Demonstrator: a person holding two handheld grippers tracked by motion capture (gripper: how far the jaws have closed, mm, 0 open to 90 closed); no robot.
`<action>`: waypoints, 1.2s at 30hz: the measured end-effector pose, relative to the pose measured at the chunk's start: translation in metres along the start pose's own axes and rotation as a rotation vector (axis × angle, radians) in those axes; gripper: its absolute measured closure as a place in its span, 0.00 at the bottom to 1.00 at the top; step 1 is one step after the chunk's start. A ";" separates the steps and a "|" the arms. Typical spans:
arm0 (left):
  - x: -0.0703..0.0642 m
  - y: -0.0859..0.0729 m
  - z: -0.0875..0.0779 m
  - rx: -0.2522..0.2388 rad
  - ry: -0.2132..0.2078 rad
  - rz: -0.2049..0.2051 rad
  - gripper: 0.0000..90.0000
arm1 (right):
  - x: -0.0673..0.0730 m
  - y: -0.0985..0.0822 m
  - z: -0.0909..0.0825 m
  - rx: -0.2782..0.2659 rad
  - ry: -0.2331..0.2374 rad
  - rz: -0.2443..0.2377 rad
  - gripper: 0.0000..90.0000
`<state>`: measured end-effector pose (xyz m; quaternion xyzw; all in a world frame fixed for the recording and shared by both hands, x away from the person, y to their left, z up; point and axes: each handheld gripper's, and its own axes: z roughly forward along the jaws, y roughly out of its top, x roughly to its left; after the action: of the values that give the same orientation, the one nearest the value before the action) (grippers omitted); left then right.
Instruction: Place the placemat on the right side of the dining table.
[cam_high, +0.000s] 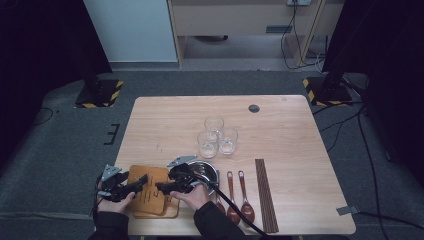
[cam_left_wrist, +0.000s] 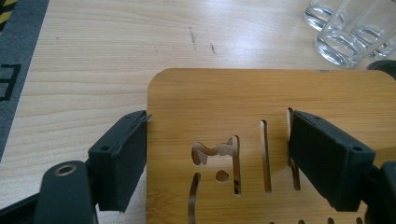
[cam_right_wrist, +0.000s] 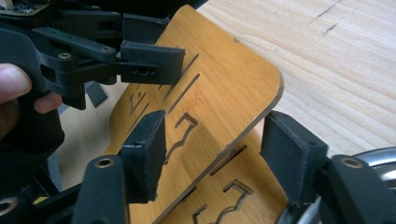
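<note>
Pale wood table (cam_high: 280, 130): we've got L gripper (cam_left_wrist: 217, 161) & R gripper (cam_right_wrist: 212, 156), jaws apart, both straddling top slotted bamboo board (cam_right_wrist: 219, 98), raised off lower one (cam_right_wrist: 233, 196).

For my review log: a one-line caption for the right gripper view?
Open right gripper straddling the edge of a tilted, slotted bamboo board, another beneath it.

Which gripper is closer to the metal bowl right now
Right. The right gripper sits just beside the metal bowl, over the bamboo boards. The left gripper is farther off, across the boards.
</note>
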<state>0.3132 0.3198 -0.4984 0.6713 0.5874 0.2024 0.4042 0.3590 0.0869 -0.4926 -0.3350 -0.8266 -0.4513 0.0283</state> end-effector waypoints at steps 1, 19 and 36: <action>0.000 0.000 0.000 -0.002 -0.001 -0.001 0.22 | 0.000 0.000 0.001 -0.001 0.004 0.000 0.48; 0.000 0.000 -0.001 -0.001 -0.003 -0.006 0.22 | 0.000 -0.006 0.014 0.022 0.081 0.077 0.65; 0.012 -0.006 -0.013 -0.065 -0.013 -0.047 0.48 | -0.007 -0.009 0.011 -0.020 0.227 0.276 0.86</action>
<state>0.3026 0.3351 -0.4977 0.6449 0.5936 0.2077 0.4343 0.3620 0.0884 -0.5075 -0.3924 -0.7598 -0.4863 0.1796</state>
